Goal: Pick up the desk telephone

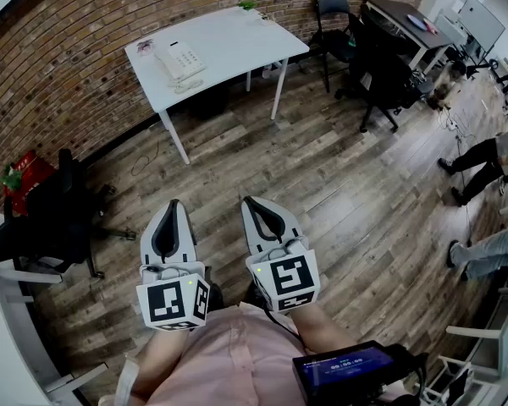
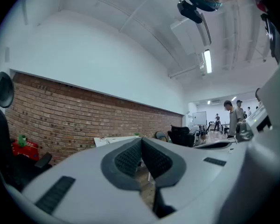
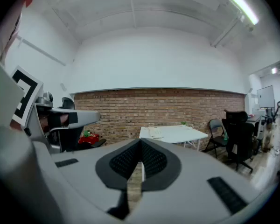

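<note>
Far at 11 o'clock: phone (image 1: 179, 62) on table (image 1: 237, 32), its 9 o'clock end.
Left gripper (image 1: 173, 206): 6 o'clock, jaws pressed together, empty.
Right gripper (image 1: 249, 201): beside it, jaws together, empty.
Both: well apart from phone.

Open wooden floor (image 1: 339, 193) is seen up to the far white table (image 1: 237, 36); the way is flanked by a black office chair (image 1: 55, 218) at left and, seemingly, chairs (image 1: 381, 70) far right.

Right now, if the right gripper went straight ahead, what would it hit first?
Nothing close: bare floor, then probably the white table, near the end where the desk telephone sits. Depth is hard to judge.
</note>
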### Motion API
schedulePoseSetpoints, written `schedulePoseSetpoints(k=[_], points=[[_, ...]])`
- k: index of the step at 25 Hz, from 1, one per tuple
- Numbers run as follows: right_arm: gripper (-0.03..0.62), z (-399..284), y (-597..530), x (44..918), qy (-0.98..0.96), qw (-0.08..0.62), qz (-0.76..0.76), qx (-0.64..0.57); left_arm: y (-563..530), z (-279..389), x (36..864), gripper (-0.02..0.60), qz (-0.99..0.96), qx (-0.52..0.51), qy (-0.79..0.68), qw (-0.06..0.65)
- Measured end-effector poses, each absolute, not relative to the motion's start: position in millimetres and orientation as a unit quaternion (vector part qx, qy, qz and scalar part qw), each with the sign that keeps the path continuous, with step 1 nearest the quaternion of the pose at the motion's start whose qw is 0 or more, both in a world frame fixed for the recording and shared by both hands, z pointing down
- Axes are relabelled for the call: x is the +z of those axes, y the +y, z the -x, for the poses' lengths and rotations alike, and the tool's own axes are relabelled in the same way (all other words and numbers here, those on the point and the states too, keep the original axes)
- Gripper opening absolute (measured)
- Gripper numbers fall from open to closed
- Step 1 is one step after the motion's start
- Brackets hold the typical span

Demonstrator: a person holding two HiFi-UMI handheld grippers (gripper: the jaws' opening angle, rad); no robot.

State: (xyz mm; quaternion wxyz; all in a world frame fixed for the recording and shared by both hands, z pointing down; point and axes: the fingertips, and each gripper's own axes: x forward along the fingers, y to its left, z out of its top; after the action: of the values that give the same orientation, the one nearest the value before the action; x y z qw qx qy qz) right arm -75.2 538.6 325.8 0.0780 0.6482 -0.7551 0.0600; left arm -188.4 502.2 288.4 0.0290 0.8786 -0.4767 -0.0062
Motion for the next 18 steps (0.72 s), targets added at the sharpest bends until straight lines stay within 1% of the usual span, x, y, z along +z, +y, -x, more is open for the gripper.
schedulePoseSetpoints(k=[8, 13, 14, 15, 16, 17, 18], points=[[-0.005, 55, 548, 326, -0.762, 0.077, -0.640, 0.063, 513, 170, 296, 0.011, -0.875, 0.007, -0.482, 0.036], [-0.002, 30, 544, 319, -0.758, 0.069, -0.647, 0.045, 514, 160, 297, 0.012, -0.863, 0.006, -0.504, 0.032], [0.038, 26, 541, 321, -0.759, 0.071, -0.646, 0.047, 513, 159, 299, 0.012, -0.859, 0.006, -0.510, 0.035], [0.178, 24, 539, 324, -0.761, 0.074, -0.643, 0.052, 511, 159, 301, 0.041, -0.857, 0.007, -0.514, 0.041], [0.217, 22, 538, 327, -0.762, 0.076, -0.640, 0.058, 510, 158, 304, 0.142, -0.855, 0.009, -0.516, 0.046], [0.205, 19, 538, 329, -0.762, 0.078, -0.640, 0.061, 508, 157, 304, 0.179, -0.854, 0.009, -0.518, 0.049], [0.201, 15, 537, 330, -0.760, 0.079, -0.642, 0.061, 506, 156, 303, 0.181, -0.853, 0.007, -0.520, 0.049]])
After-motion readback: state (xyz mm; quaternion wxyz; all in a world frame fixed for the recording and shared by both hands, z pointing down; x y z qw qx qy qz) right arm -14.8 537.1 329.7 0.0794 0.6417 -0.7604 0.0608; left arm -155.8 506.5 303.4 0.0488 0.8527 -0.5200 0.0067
